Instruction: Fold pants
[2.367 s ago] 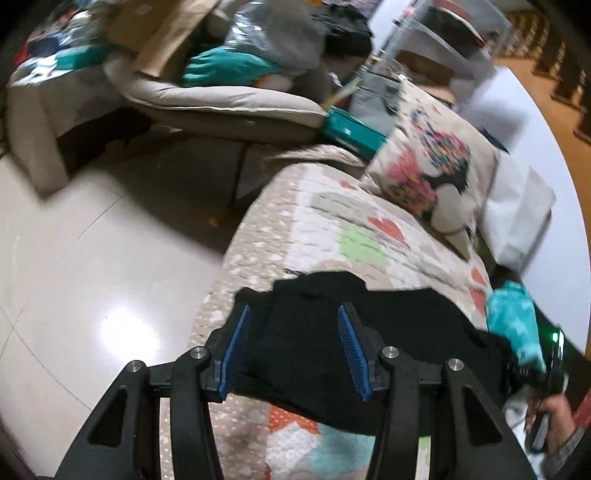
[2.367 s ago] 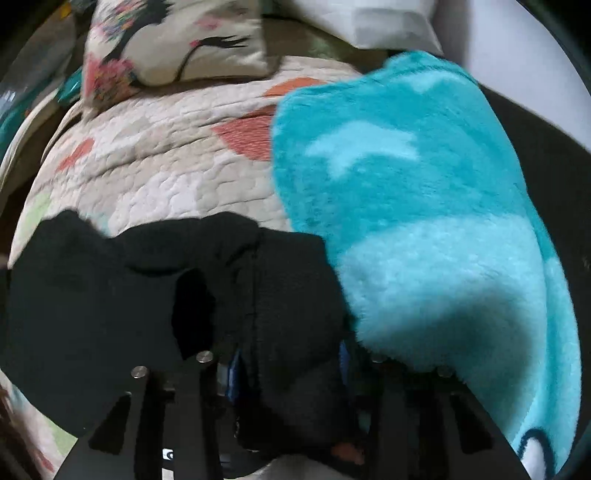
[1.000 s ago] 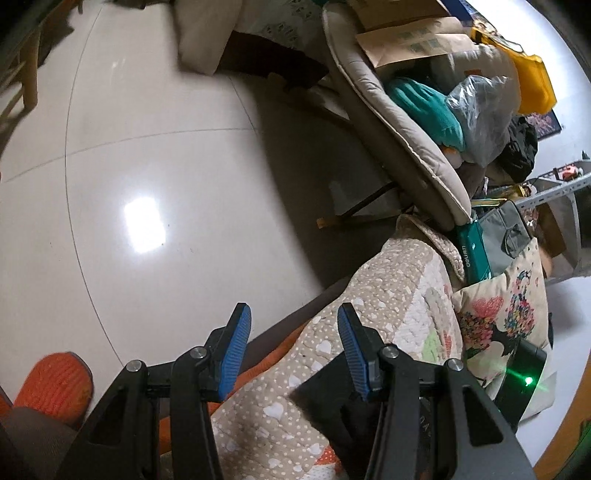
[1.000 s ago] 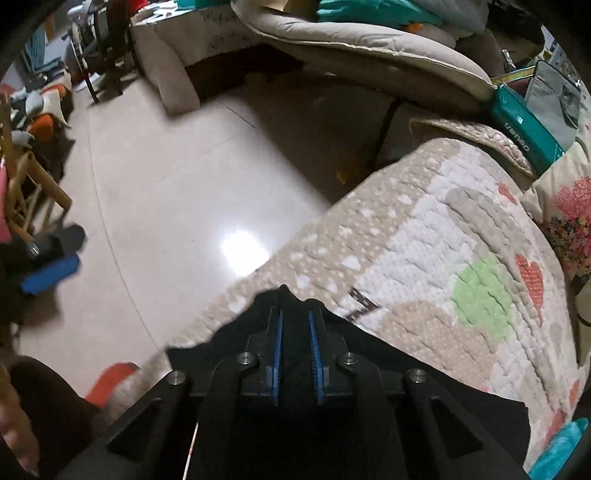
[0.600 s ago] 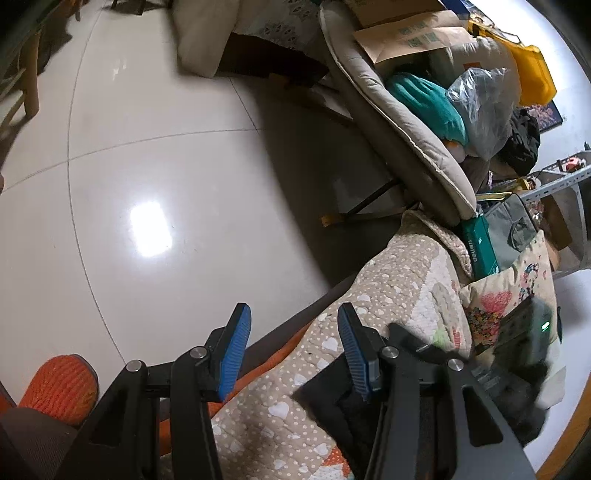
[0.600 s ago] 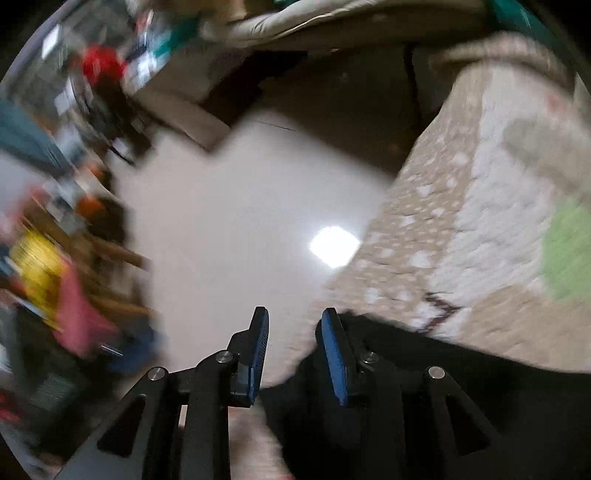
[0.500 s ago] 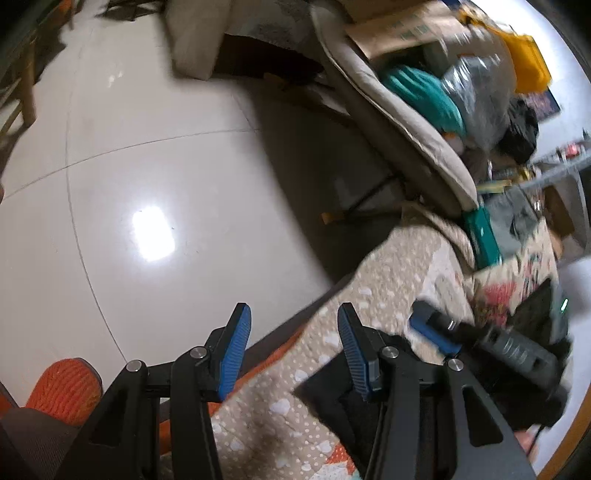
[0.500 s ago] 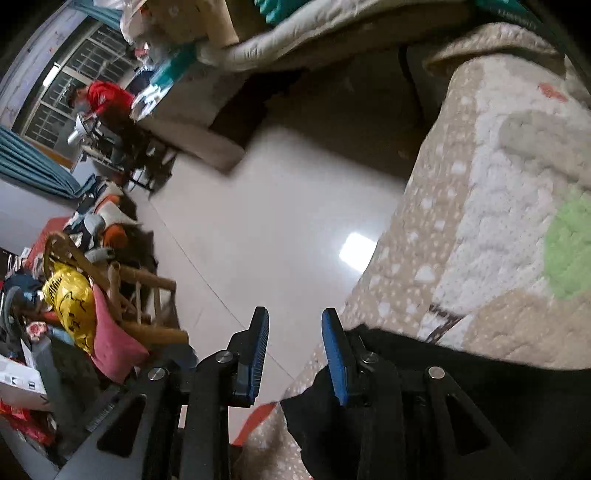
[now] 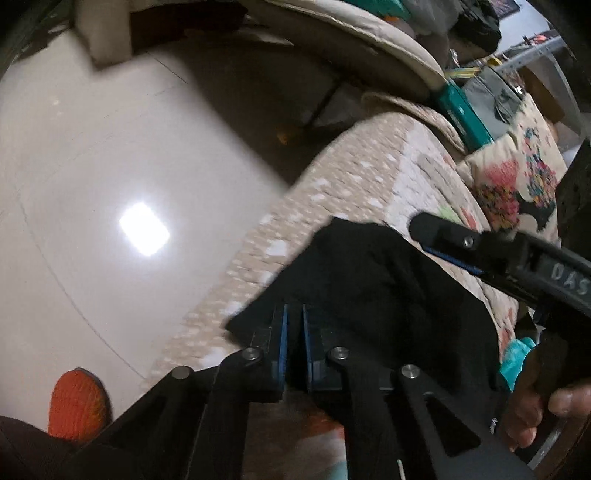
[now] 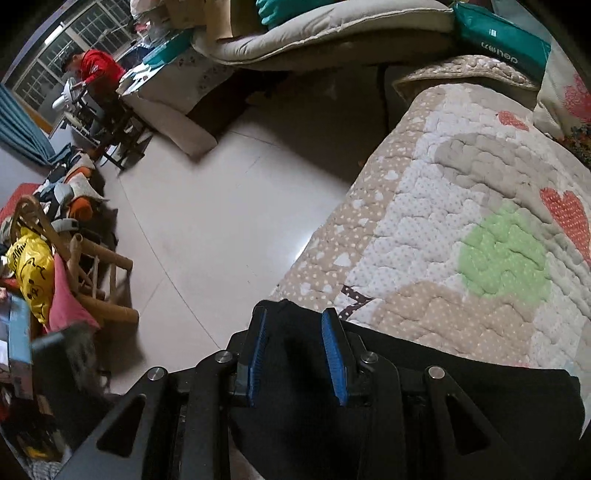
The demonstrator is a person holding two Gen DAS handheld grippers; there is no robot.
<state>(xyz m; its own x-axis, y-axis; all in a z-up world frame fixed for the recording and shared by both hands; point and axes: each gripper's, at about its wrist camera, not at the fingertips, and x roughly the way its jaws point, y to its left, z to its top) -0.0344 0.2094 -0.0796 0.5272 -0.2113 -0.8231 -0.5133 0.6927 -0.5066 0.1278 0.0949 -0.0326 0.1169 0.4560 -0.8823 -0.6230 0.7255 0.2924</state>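
Note:
The black pants (image 9: 376, 280) lie folded on the patterned quilt (image 9: 354, 177) near its edge beside the floor. My left gripper (image 9: 293, 325) is shut on the near edge of the pants. My right gripper (image 10: 295, 332) is open and empty, its blue pads just above the pants (image 10: 443, 398) at the quilt's (image 10: 461, 229) floor-side edge. The right gripper also shows in the left wrist view (image 9: 450, 243), hovering over the pants from the right, held by a hand.
A shiny tiled floor (image 9: 110, 166) lies left of the bed. A beige lounge chair (image 10: 332, 33) piled with things stands beyond. A floral pillow (image 9: 517, 177) and a teal blanket (image 9: 517, 358) lie on the bed. An orange slipper (image 9: 77, 402), a wooden chair (image 10: 92, 269).
My left gripper has closed on the edge of the pants. My right gripper has let go of the pants, opened, and drawn slightly back.

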